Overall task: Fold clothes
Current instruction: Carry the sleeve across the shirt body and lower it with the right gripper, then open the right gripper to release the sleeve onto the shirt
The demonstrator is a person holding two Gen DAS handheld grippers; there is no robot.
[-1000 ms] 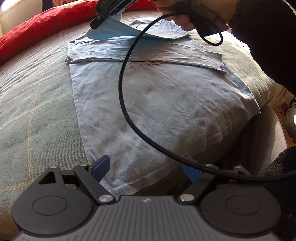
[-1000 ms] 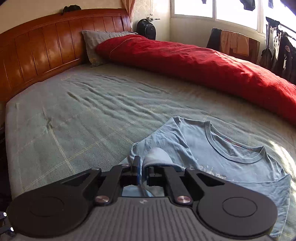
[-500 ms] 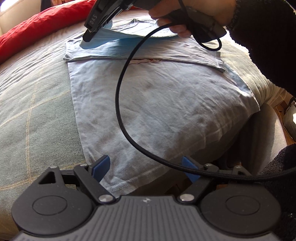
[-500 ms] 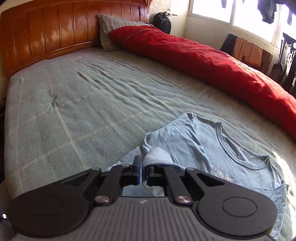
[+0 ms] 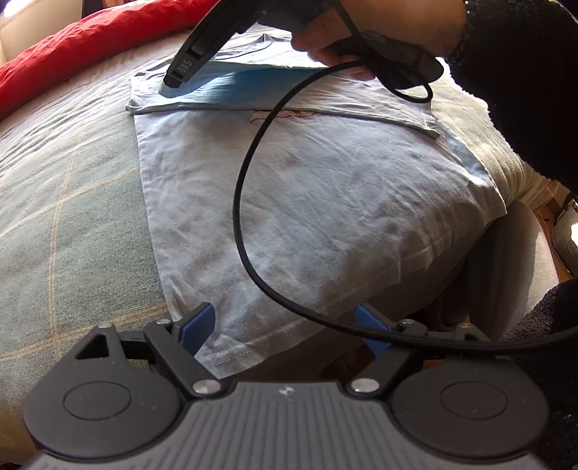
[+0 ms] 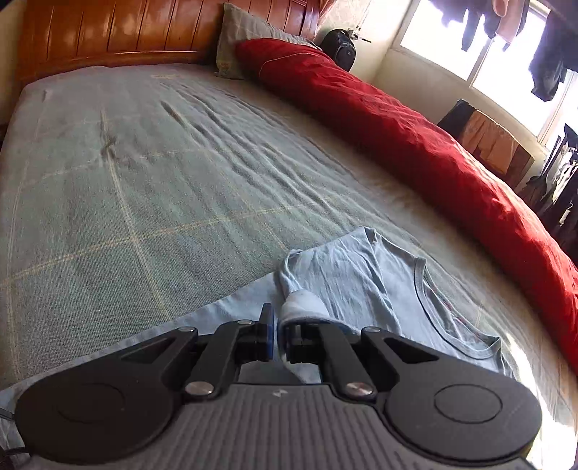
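Note:
A light blue T-shirt (image 5: 325,202) lies flat on the bed, its top part folded down over the body. My left gripper (image 5: 285,325) hovers open over the shirt's hem at the bed's near edge, with only loose cloth and a cable between its blue pads. At the far end a hand holds my right gripper (image 5: 173,81), tip down on the folded sleeve. In the right wrist view that gripper (image 6: 277,334) is shut on a pinch of the sleeve (image 6: 303,307), with the neckline (image 6: 433,307) to its right.
A black cable (image 5: 245,217) loops across the shirt from the right gripper to my left one. A red duvet (image 6: 415,144) runs along the far side, by a grey pillow (image 6: 245,39) and wooden headboard (image 6: 126,32). Green checked bedcover (image 6: 144,180) spreads left.
The right gripper has carried the pinched sleeve downward and inward, and its tip now rests low on the folded shirt. The left gripper has stayed put, open.

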